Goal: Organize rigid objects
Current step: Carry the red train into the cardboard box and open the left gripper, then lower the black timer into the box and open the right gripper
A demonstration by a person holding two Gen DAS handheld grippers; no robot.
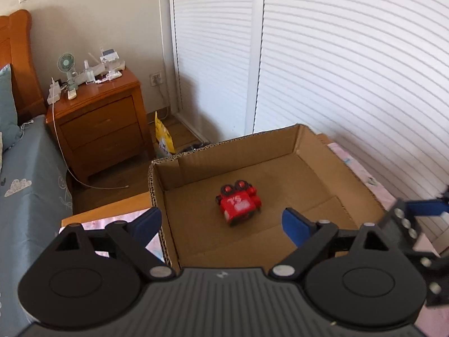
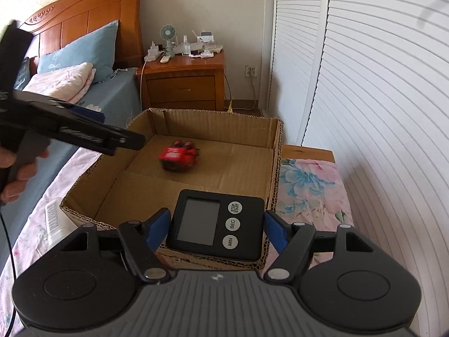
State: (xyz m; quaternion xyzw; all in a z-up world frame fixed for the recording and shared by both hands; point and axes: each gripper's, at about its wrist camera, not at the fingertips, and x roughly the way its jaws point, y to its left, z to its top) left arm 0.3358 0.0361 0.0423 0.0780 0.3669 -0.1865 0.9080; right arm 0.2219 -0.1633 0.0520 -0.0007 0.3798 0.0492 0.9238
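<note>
— How's the left gripper (image 1: pixel 221 224)?
— Jaws spread wide, nothing between its fingers (angled downward).
— And the right gripper (image 2: pixel 216 231)?
— Pads pressed on a black timer (image 2: pixel 216 224), gripped between the fingertips.

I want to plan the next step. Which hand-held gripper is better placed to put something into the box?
Right hand-held gripper: it grips the timer above the box edge. The left is open.

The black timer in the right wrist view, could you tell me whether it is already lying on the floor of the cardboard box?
No, the black timer is gripped between the jaws of the right gripper, above the cardboard box's near edge.
</note>
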